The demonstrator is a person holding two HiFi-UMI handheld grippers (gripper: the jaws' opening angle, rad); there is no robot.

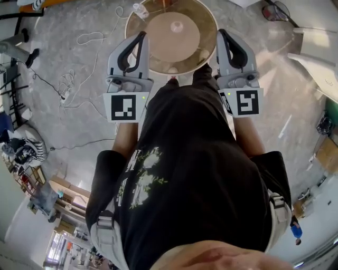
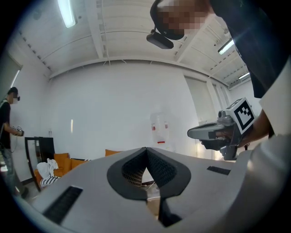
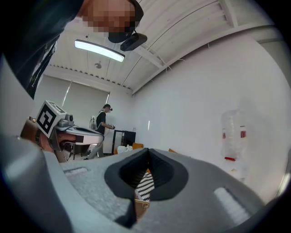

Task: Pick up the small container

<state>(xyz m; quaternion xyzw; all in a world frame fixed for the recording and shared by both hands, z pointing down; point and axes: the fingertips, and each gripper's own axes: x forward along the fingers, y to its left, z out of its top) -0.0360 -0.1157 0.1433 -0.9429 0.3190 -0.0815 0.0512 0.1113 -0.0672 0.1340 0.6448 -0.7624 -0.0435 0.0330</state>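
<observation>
What looks like the small container [image 1: 140, 9], a little clear thing too small to make out well, sits at the far left rim of the round table [image 1: 203, 16], a single glass-topped disc with a pale hub in its middle. Neither gripper view shows it; both look out level across the room.

Two grippers flank the near side of the table, well apart from the container. The left gripper [image 1: 138, 39] overlaps the table's left edge in the head view, and its jaws are pressed together with nothing between them. The right gripper [image 1: 223, 36] overlaps the right edge, its jaw tips also meeting and empty. Each carries one marker cube, two in all, the left [image 1: 127, 106] and the right [image 1: 245, 102].

The person's black shirt [image 1: 195, 174] fills the lower head view between the two arms. Loose cables [image 1: 66, 84] trail over the grey floor [image 1: 274, 79] to the left.

In the room beyond, one other person [image 3: 105, 119] stands by a dark cabinet [image 3: 123, 136], an orange sofa [image 2: 68, 161] sits against the white wall [image 2: 118, 104], and a clear thing with red marks [image 3: 232, 132] hangs on that wall
</observation>
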